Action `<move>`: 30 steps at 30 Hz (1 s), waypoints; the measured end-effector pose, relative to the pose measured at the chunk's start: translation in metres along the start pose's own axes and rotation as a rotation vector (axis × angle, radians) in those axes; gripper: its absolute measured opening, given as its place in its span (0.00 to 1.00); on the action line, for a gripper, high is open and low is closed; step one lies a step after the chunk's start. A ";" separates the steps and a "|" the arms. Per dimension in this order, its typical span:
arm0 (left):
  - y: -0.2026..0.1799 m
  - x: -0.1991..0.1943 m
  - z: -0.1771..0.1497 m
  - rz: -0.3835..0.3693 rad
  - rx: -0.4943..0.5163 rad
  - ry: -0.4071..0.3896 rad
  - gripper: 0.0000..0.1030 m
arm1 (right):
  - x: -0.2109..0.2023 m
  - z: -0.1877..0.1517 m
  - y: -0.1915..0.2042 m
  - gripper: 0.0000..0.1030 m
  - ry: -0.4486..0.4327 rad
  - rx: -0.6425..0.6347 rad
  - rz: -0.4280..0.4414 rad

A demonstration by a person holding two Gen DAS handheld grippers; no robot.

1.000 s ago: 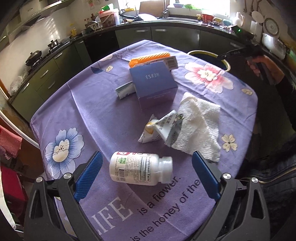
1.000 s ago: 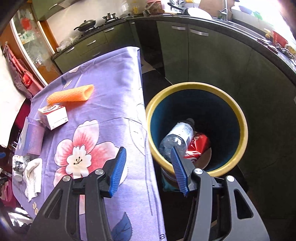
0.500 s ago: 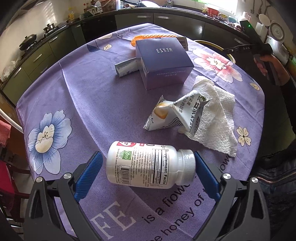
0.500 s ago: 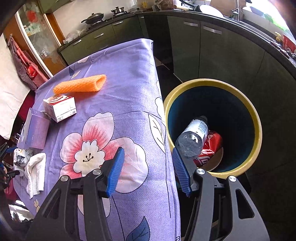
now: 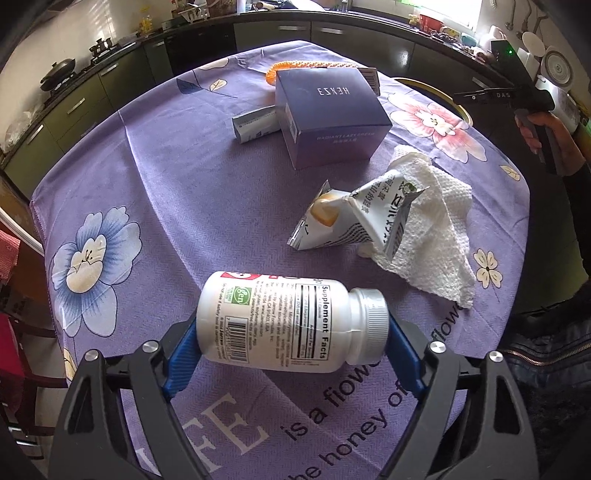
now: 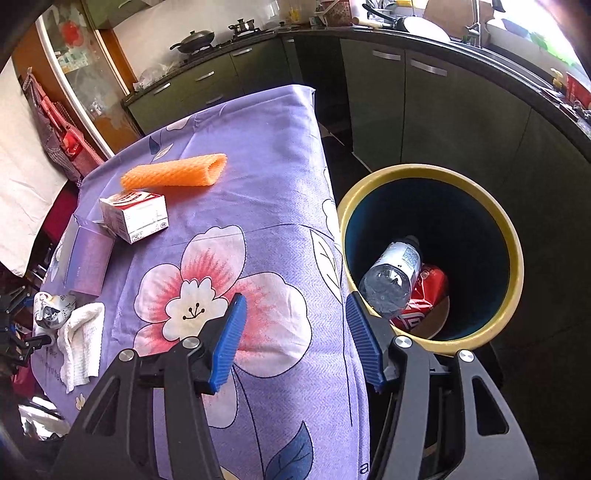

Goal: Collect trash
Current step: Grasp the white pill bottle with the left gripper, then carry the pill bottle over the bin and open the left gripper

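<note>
The white plastic supplement bottle (image 5: 291,320) lying on its side carries a label reading "Supplement Facts" and a green "gen" logo. At 12 o'clock from it, the dark purple cardboard box (image 5: 330,114) shows "HEKZ3" upside down on top and "RADIANT LAZY CREAM" on its side. The purple flowered cloth (image 5: 177,206) on the counter is printed with "is a flowe" and "he honey of".

A home kitchen: beyond the fingertips, dark green cabinets (image 6: 424,96) line the walls, with a wok (image 6: 194,37) on the stove and a sink faucet (image 6: 474,18).
</note>
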State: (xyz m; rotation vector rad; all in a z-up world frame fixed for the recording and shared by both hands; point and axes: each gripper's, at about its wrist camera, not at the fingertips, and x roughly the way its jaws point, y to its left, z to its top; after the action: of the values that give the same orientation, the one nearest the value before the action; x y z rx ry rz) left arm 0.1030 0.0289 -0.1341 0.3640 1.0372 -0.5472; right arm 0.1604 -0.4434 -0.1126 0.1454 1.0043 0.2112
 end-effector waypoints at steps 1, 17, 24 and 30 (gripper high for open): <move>-0.001 -0.004 0.000 0.006 0.005 -0.004 0.79 | -0.001 -0.001 0.000 0.54 -0.003 0.002 0.002; -0.100 -0.056 0.106 -0.146 0.224 -0.126 0.79 | -0.043 -0.044 -0.051 0.56 -0.122 0.117 -0.101; -0.172 -0.013 0.214 -0.281 0.338 -0.117 0.79 | -0.087 -0.069 -0.090 0.60 -0.214 0.192 -0.176; -0.228 0.060 0.307 -0.353 0.349 -0.043 0.79 | -0.106 -0.094 -0.124 0.60 -0.246 0.280 -0.191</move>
State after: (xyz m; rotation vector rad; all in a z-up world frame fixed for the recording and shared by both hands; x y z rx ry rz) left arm 0.2102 -0.3337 -0.0506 0.4765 0.9686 -1.0559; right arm 0.0385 -0.5873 -0.1024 0.3206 0.7924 -0.1215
